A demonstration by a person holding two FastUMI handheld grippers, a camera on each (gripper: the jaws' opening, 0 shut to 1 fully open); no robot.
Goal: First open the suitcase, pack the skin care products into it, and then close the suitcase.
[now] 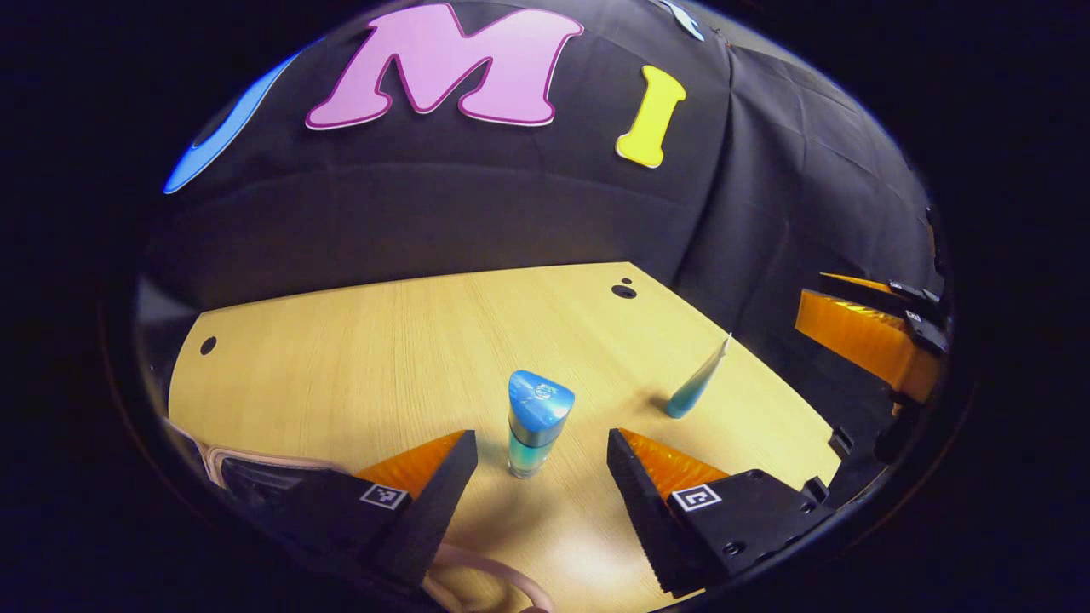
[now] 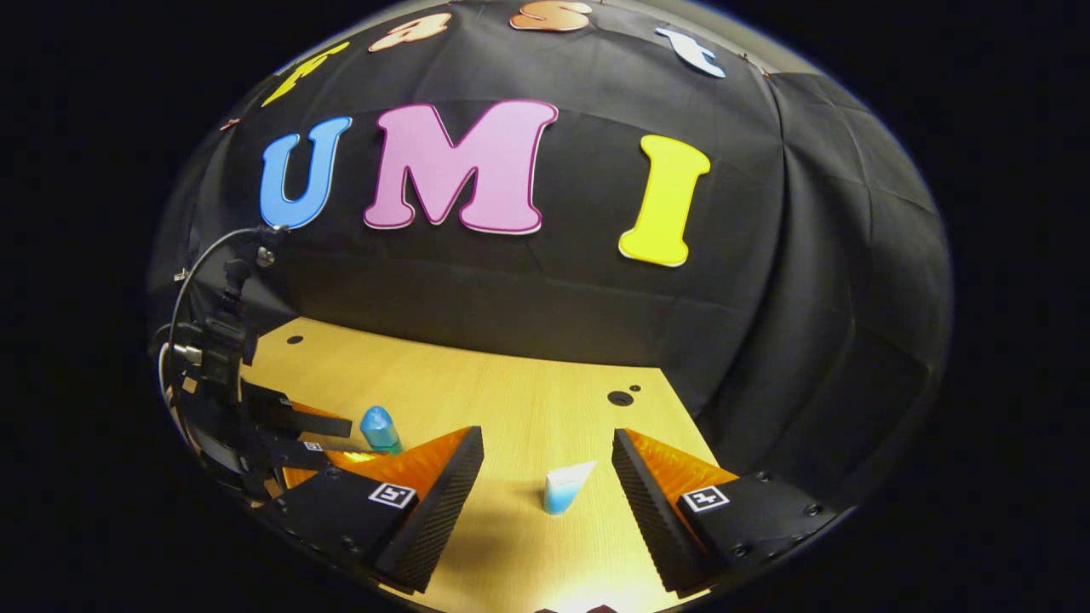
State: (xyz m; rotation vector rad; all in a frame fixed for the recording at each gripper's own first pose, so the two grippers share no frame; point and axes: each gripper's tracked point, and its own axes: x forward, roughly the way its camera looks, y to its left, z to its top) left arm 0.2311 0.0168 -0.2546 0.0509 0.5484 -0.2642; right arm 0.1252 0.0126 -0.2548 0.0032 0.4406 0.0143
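- Left claw (image 1: 541, 464): we log it spread wide and holding nothing, low over the desk (image 1: 383, 340), its two fingers flanking the blue bottle without touching it.
- Right claw (image 2: 545, 477): likewise wide and empty, framing the tube from either side, clear of it. In the left gripper view we also see it farther off at the right edge.
- Blue bottle (image 1: 536, 426): stands upright near the middle of the desk, long axis vertical, its blue cap on top. In the right gripper view it shows at (image 2: 380, 430), beside the left claw.
- Tube (image 2: 564, 489): stands on its cap end, blue at the base and paling to a flat crimped tip. Its long axis runs near vertical, leaning slightly; well apart from the bottle and closer to the desk's right edge. Seen also at (image 1: 698, 383).
- Suitcase (image 1: 255, 472): we note a pale rim with a dark interior at the lower left, which suggests it is already open; we cannot tell more.
- Progress, as we judge it: opening probably done; both products not yet packed; closing remains.
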